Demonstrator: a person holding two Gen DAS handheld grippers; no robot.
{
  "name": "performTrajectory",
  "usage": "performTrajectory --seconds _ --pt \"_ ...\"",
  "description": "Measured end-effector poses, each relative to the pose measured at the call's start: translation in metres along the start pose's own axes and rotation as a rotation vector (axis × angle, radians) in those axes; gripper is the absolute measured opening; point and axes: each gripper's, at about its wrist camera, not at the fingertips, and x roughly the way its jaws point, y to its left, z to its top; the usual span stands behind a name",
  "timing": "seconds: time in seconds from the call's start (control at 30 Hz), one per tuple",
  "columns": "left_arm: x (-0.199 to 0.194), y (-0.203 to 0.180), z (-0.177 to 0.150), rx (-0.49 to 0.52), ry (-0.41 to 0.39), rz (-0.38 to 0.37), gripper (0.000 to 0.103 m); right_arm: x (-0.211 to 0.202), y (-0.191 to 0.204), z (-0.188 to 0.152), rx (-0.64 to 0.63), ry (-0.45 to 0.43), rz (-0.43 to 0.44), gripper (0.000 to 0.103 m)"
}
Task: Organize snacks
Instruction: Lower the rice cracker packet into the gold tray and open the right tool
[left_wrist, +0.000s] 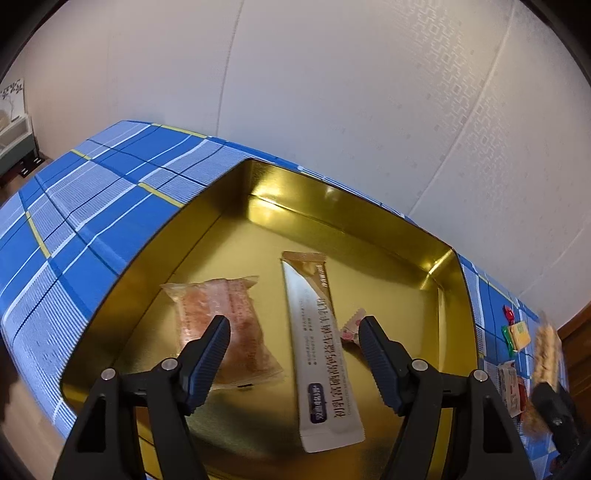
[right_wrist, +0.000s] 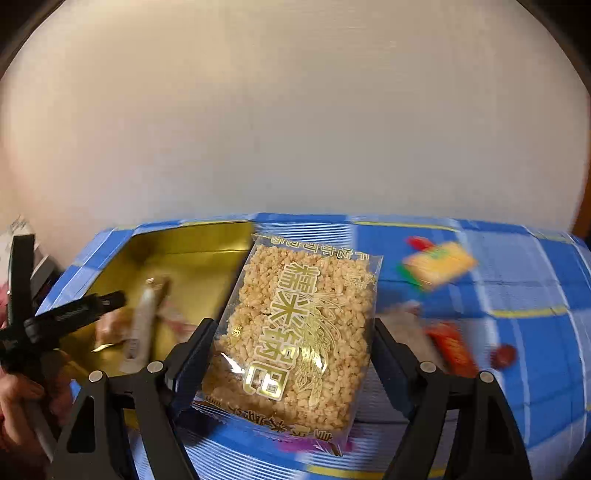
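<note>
A gold tin tray (left_wrist: 332, 206) sits on the blue plaid tablecloth (left_wrist: 92, 221). In it lie a pink pastry pack (left_wrist: 207, 295), a long white-and-gold stick sachet (left_wrist: 314, 332) and a small candy (left_wrist: 351, 328). My left gripper (left_wrist: 294, 325) hovers over them, open, its pads touching nothing. My right gripper (right_wrist: 294, 325) is shut on a clear pack of puffed rice cake (right_wrist: 295, 332), held above the cloth just right of the tray (right_wrist: 184, 251). In the left wrist view that pack (left_wrist: 546, 354) shows blurred at the right edge.
Loose snacks lie on the cloth to the right: a yellow pack (right_wrist: 439, 264), a red pack (right_wrist: 450, 347) and a red candy (right_wrist: 504, 354). A white wall stands close behind the table. A hand (right_wrist: 18, 398) holds the left gripper (right_wrist: 74, 314) over the tray.
</note>
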Motion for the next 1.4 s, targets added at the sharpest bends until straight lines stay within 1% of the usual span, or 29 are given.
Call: performTrajectory --seconds 0.17,0.3,0.4,0.57,0.63,0.87,0.93,1.13,1.4 --pt "-0.006 0.018 0.003 -0.031 -0.01 0.004 0.073 0.027 0.055 0.014 -0.114 0.045 0.047 0.082" --pt "-0.008 0.03 0.006 -0.058 -0.008 0.004 0.073 0.055 0.085 0.026 -0.148 0.103 0.082 0.082" --pt "-0.01 0.037 0.007 -0.073 -0.009 0.0 0.073 0.078 0.101 0.032 -0.16 0.15 0.088 0.082" --pt "-0.011 0.042 0.008 -0.084 -0.01 0.003 0.074 0.109 0.119 0.036 -0.169 0.219 0.084 0.082" --pt "-0.012 0.042 0.007 -0.083 -0.01 0.003 0.074 0.116 0.122 0.037 -0.172 0.234 0.077 0.082" --pt "-0.012 0.04 0.007 -0.069 -0.012 0.002 0.075 0.14 0.127 0.036 -0.199 0.307 0.008 0.083" --pt "-0.011 0.039 0.007 -0.065 -0.011 0.004 0.075 0.143 0.125 0.037 -0.196 0.309 -0.006 0.083" --pt "-0.009 0.036 0.006 -0.054 -0.011 0.004 0.075 0.126 0.123 0.044 -0.224 0.222 -0.012 0.083" --pt "-0.008 0.032 0.005 -0.039 -0.009 0.002 0.078 0.096 0.103 0.04 -0.169 0.166 0.01 0.083"
